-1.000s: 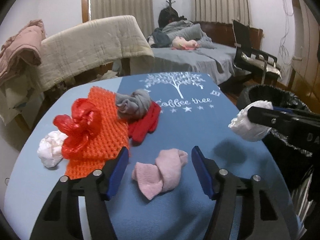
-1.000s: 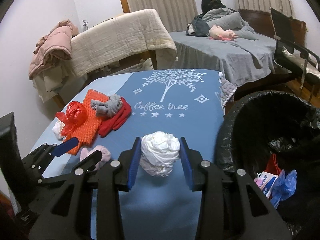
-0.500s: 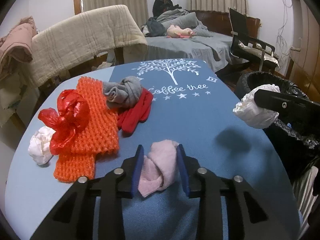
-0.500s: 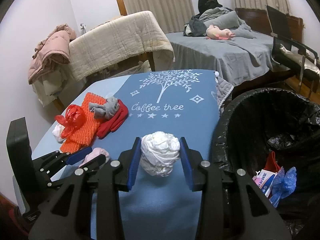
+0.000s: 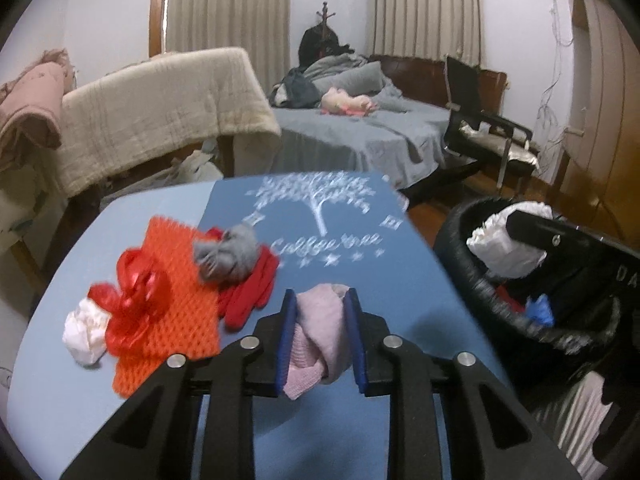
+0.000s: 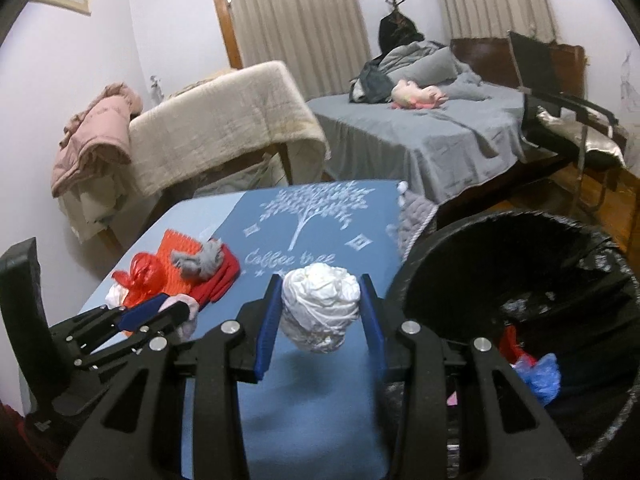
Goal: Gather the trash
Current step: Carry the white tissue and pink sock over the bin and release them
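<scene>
The white crumpled plastic wad (image 6: 320,307) is pinched between the blue pads of the right claw (image 6: 320,312), which has closed in on it from both sides; it's lifted off the tabletop (image 6: 312,412) and sits right next to the rim of the black-lined trash bin (image 6: 500,264); from the left wrist view that same wad looks like it's over the bin's opening. The left claw (image 5: 320,336) is squeezed down on a pink knit cloth (image 5: 318,332), jaws narrow with the cloth bunched between them, above the near middle of the tabletop.

Count of what's left on the tabletop, all in one cluster on the left: one red crinkly plastic bag (image 5: 134,304), one white crumpled wad (image 5: 85,332) touching it at the edge, one orange knit cloth (image 5: 176,292) under the bag, one grey balled-up cloth (image 5: 226,254) lying on one red cloth (image 5: 250,292). Inside the bin there's a blue plastic scrap (image 6: 538,372) and something red (image 6: 510,340); can't tell what else.

Writing: the blue cover on the tabletop has a white tree print (image 6: 316,210) and "Coffee tree" under it; it's blurry in the left view but readable in the right one.
</scene>
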